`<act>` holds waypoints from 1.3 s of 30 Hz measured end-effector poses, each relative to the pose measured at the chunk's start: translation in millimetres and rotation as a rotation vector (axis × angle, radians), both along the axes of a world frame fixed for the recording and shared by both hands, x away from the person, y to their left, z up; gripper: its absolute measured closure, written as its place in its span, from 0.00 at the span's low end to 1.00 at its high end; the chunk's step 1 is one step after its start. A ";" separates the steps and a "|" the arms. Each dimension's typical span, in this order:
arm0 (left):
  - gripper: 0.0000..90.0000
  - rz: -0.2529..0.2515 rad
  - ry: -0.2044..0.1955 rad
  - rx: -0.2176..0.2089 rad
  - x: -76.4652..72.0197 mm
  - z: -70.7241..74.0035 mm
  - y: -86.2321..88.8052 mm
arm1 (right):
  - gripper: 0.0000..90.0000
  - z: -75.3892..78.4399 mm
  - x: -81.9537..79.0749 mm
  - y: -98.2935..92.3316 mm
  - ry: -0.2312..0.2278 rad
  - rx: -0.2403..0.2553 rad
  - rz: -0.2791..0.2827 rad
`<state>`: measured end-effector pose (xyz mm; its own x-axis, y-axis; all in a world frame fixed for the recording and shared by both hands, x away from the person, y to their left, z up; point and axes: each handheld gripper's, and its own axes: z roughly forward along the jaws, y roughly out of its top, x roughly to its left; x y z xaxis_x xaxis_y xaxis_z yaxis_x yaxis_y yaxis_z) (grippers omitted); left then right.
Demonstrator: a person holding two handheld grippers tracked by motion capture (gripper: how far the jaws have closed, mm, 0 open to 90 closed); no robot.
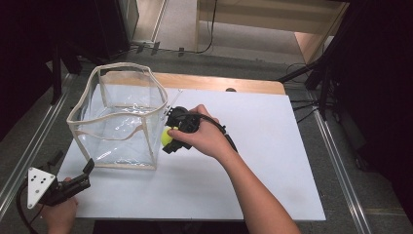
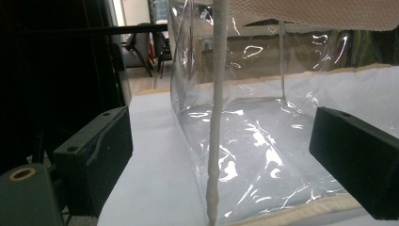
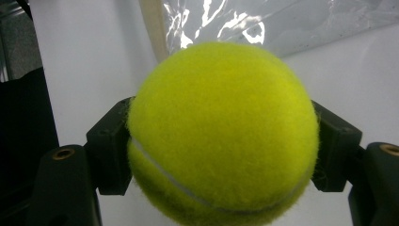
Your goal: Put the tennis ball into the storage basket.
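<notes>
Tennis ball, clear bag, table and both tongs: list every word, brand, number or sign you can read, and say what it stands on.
None can be read.
Tennis ball, held in the right tongs: only a white seam shows, no brand print.
Clear plastic bag with its beige trim: no label or print.
White tabletop: no marks.
Grey plate on the left tongs: only dark holes, no letters.

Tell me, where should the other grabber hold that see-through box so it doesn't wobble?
Probably the cream-edged corner post of the clear box nearest the left gripper. In the left gripper view that stiff upright seam stands between the open jaws, so closing from that near corner should pinch it. The clear walls look floppy and shiny. The right gripper is shut on the tennis ball.
</notes>
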<state>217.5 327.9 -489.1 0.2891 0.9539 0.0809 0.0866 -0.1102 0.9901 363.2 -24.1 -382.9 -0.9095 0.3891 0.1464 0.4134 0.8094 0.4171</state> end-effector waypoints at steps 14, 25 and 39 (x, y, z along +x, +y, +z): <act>0.08 0.000 0.000 0.001 0.0 0.1 0.3 | 0.26 25.4 3.6 4.7 -0.013 0.002 0.025; 0.08 0.003 0.006 0.003 -0.2 0.4 0.3 | 0.26 44.8 6.2 4.4 -0.025 0.005 0.034; 0.08 0.001 0.000 -0.008 0.3 0.2 0.2 | 0.26 63.0 14.4 9.1 -0.036 0.006 0.042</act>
